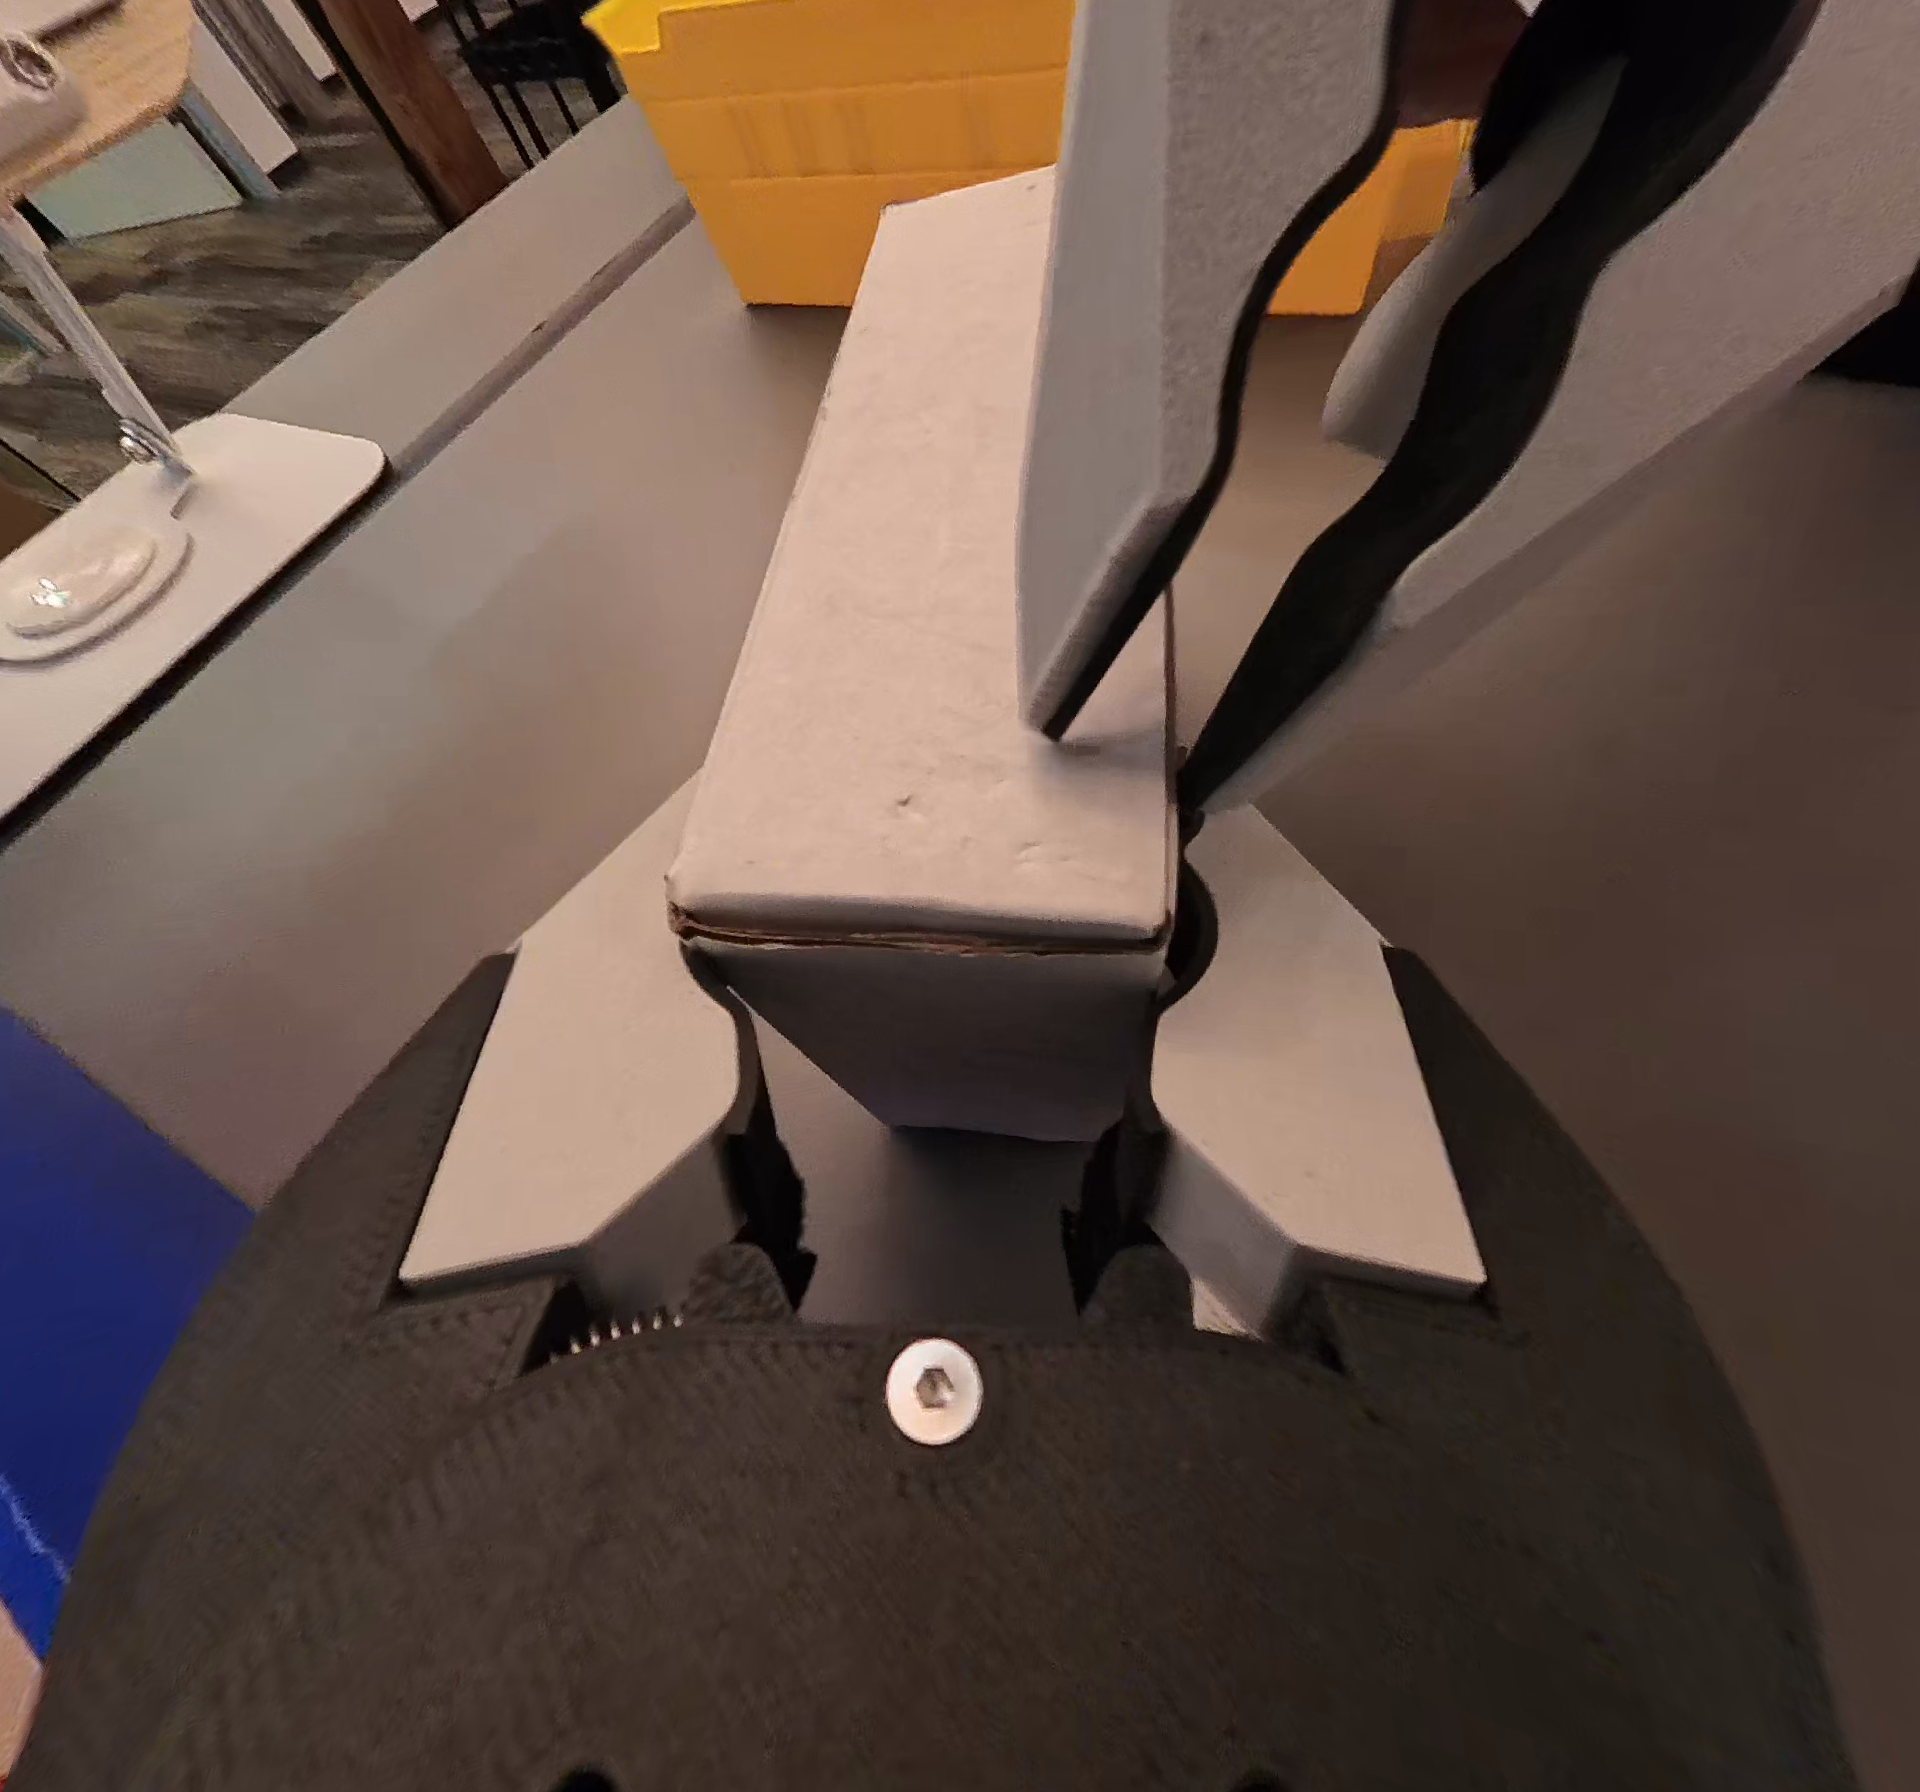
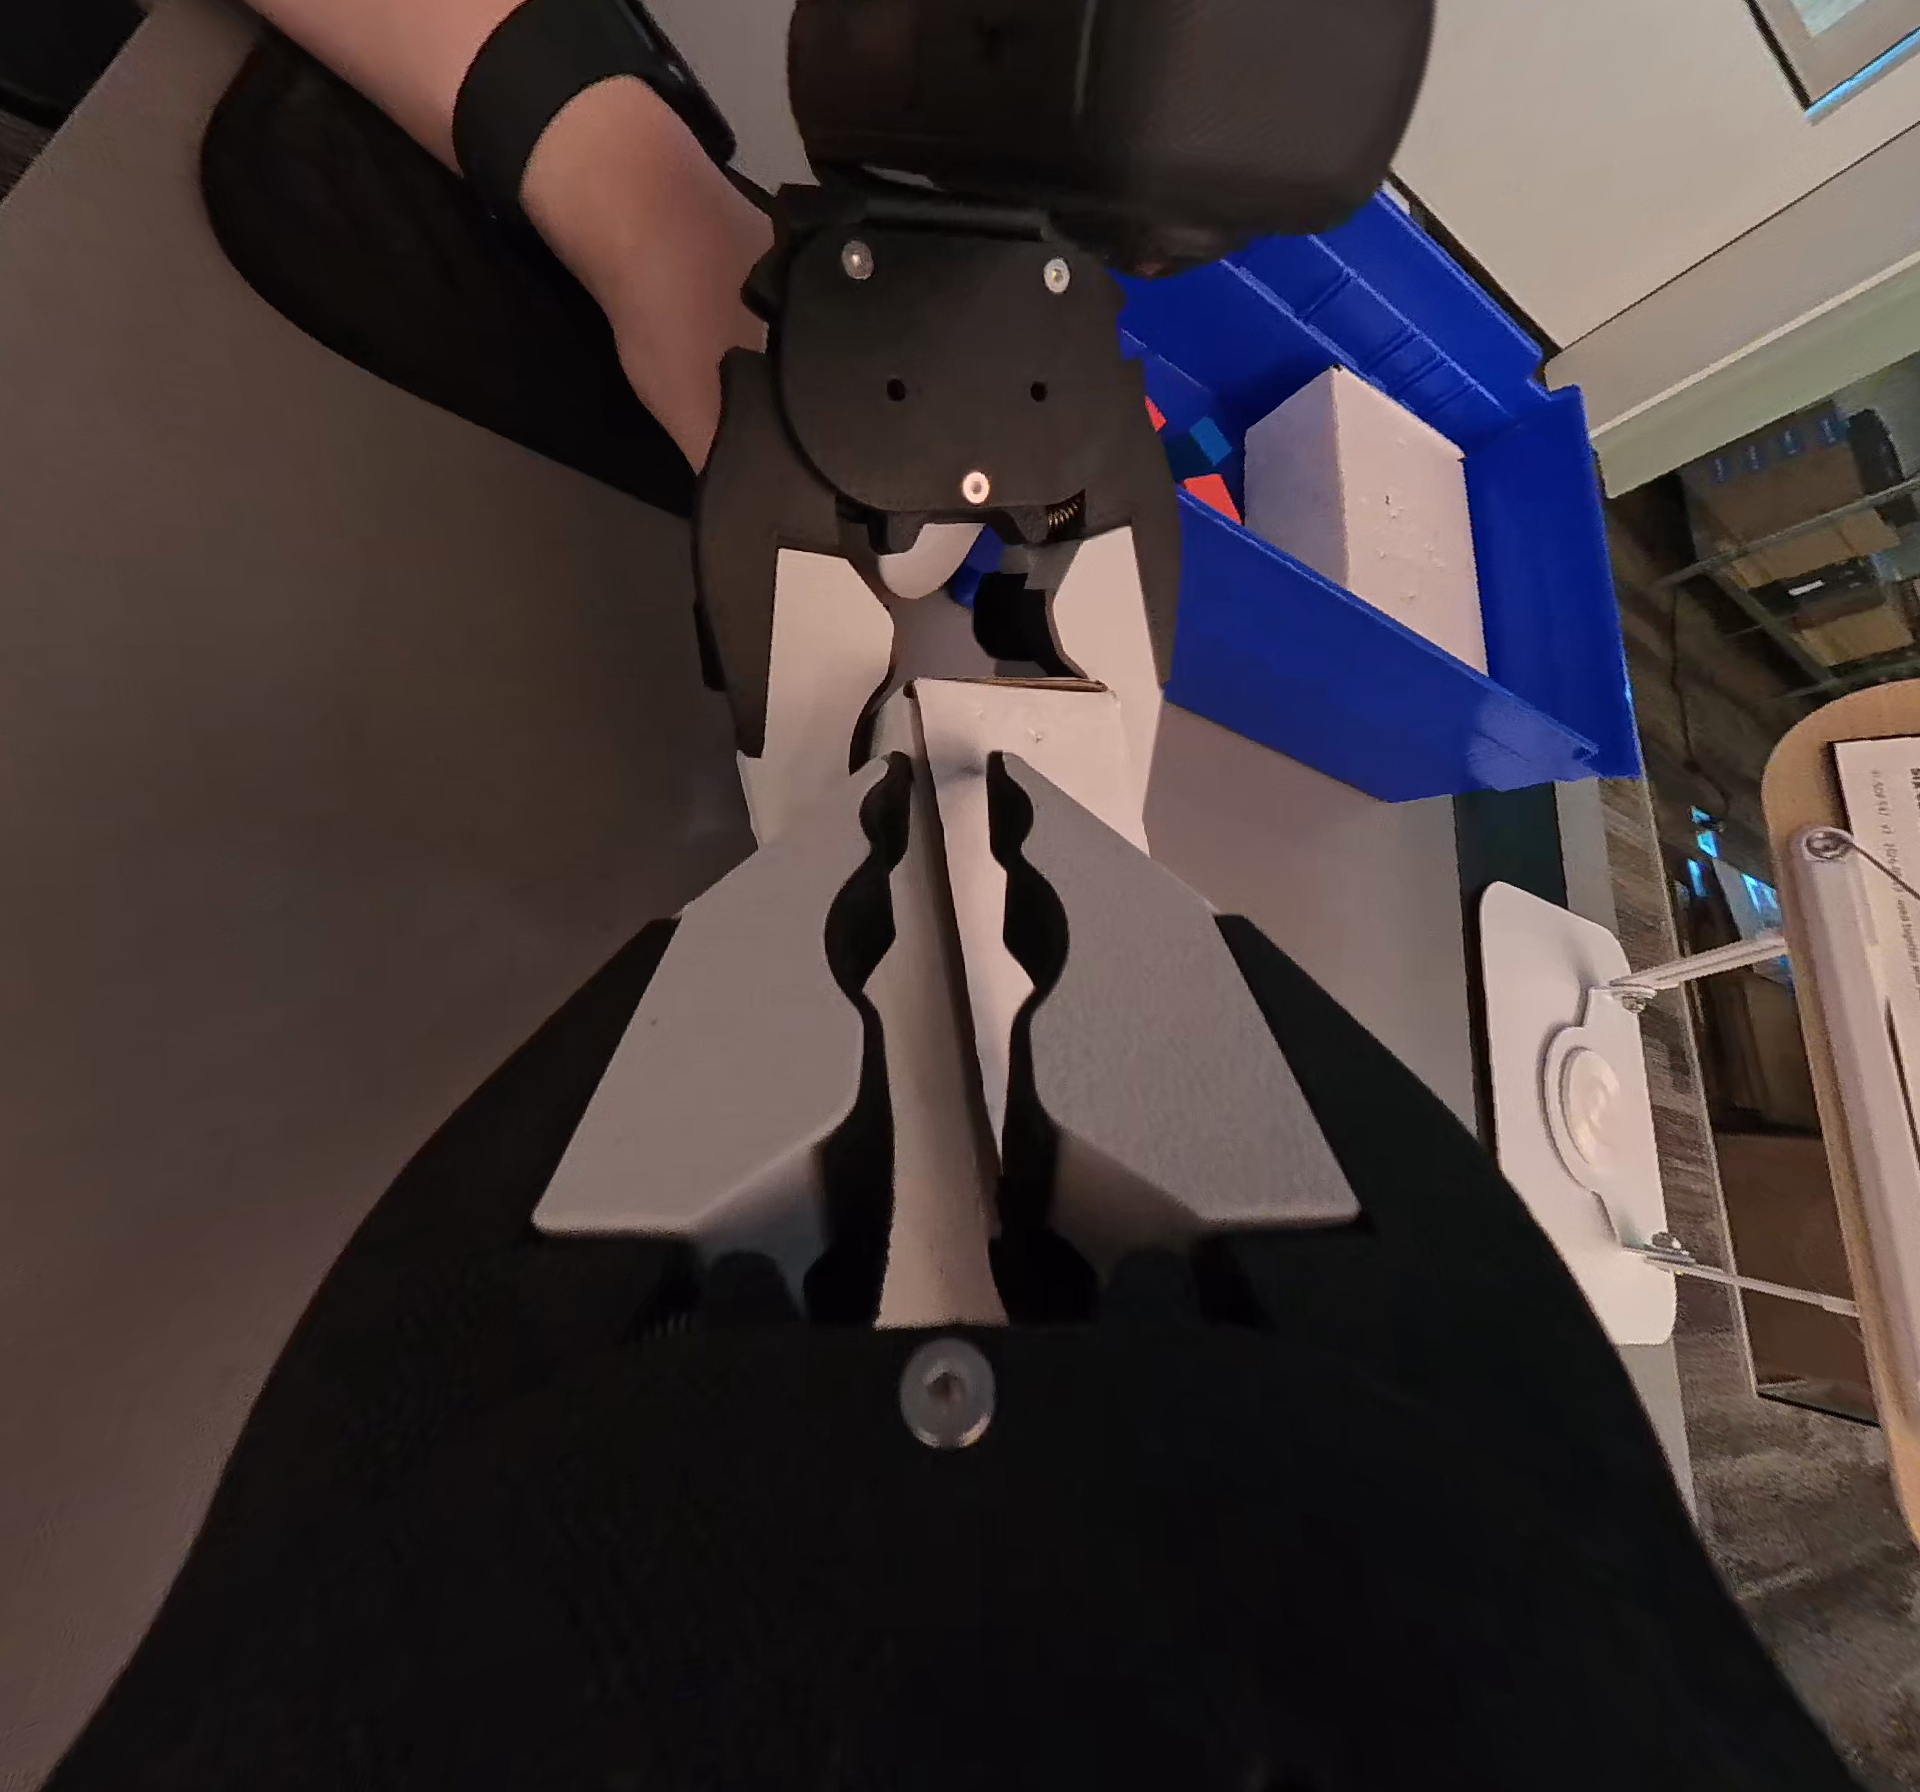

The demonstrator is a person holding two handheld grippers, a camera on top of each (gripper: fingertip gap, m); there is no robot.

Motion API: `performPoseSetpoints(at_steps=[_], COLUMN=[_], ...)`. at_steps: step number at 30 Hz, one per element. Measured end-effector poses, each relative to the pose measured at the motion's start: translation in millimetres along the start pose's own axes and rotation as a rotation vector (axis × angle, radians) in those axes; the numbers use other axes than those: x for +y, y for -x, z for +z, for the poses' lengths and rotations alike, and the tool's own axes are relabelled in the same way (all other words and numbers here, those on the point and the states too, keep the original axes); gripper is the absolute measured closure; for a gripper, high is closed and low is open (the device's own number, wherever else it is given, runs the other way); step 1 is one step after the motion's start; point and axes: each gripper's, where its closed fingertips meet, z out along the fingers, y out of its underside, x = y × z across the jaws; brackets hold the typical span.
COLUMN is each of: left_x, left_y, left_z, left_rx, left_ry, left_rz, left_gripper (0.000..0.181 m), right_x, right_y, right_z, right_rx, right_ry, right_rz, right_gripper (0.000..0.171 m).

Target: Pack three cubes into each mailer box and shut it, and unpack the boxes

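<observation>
We hold the white mailer box (image 1: 914, 599), lid down, on the grey table (image 1: 416, 703); the left gripper (image 1: 935, 994) clamps its near end. The right gripper (image 1: 1122, 755), jaws narrow, straddles the lid's 3 o'clock edge, so we judge the lid is being closed or opened. A second box (image 2: 1361, 495) and cubes (image 2: 1210, 464) sit in the blue bin (image 2: 1351, 662) at 1 o'clock in the right wrist view, so work remains.

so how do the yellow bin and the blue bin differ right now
The yellow bin appears only in the left wrist view, behind the white box that the left gripper holds; what shows of its inside is bare. The blue bin appears mainly in the right wrist view and holds another white box plus red and blue cubes. Both are open-topped plastic bins on the grey table.
</observation>
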Motion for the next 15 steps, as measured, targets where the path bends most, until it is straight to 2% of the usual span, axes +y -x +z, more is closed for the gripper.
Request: performPoseSetpoints(at_steps=[2, 6, 15], left_x=[1.0, 0.7, 2.3], left_y=[-1.0, -4.2, -2.7], left_z=[0.0, -1.5, -1.3], left_rx=[0.017, 0.028, 0.019], left_ry=[0.012, 0.011, 0.040], left_rz=[-0.011, 0.015, 0.000], left_gripper=[0.102, 0.103, 0.104], right_x=[-2.1, -3.2, -6.5], right_y=[-1.6, 3.2, -2.9], right_z=[-2.3, -0.9, -3.3], right_rx=[0.008, -0.020, 0.135], right_ry=[-0.015, -0.034, 0.023], right_rz=[0.000, 0.022, -0.229], right_gripper=[0.164, 0.164, 0.164])
